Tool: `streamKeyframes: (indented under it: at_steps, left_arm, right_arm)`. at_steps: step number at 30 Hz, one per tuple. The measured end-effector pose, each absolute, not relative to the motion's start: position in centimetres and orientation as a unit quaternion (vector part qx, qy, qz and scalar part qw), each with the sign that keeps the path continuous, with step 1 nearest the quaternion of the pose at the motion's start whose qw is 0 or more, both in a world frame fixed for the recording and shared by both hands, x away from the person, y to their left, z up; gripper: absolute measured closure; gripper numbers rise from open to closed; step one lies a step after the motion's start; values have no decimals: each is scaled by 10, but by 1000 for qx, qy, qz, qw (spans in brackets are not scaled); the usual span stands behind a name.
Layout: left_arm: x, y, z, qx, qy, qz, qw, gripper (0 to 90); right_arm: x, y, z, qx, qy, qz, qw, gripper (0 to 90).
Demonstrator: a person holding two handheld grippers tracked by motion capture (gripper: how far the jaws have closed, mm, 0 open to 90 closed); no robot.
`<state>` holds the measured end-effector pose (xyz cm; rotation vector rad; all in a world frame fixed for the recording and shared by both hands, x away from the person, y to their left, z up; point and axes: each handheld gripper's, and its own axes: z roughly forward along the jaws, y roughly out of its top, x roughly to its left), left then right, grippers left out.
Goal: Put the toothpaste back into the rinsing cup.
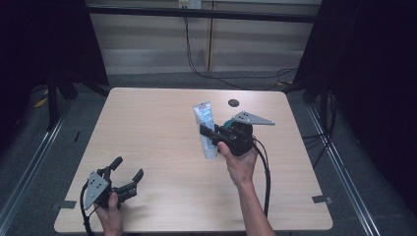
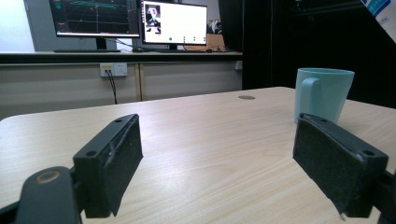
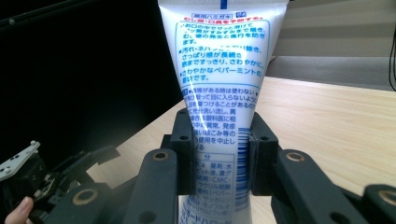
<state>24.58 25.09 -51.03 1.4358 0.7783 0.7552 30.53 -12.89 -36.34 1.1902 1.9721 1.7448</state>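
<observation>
— What do I have from above?
— My right gripper (image 1: 209, 135) clamps the tube (image 1: 206, 129) upright above the table (image 1: 162, 118); left gripper (image 1: 129, 174) rests low, jaws wide.
— Left gripper view?
— A mug (image 2: 322, 95) beyond its right jaw.
— Right gripper view?
— Tube (image 3: 219, 93) pinched between the pads.

tube (image 3: 219, 93): both ends cut off | mug (image 1: 227, 123): mostly hidden behind right gripper (image 1: 210, 137)

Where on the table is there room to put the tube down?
Most of the table is bare wood. The biggest free patch is the middle and far left, between the tube in the right gripper and the left gripper at the near left corner. The near right side is free too. It gets crowded by the teal mug, beside the tube.
</observation>
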Motion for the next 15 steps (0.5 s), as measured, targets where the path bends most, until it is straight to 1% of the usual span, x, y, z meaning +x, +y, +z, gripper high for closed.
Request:
streamKeyframes:
  at_steps: [9,15]
  left_arm:
    - [246,251,-510,626,339,329,621,156]
    - [246,251,-510,625,339,329,621,156]
  right_arm:
    - [311,-142,-354,417,665,602,144,698]
    - [314,-148,-349,422,665,594,166,698]
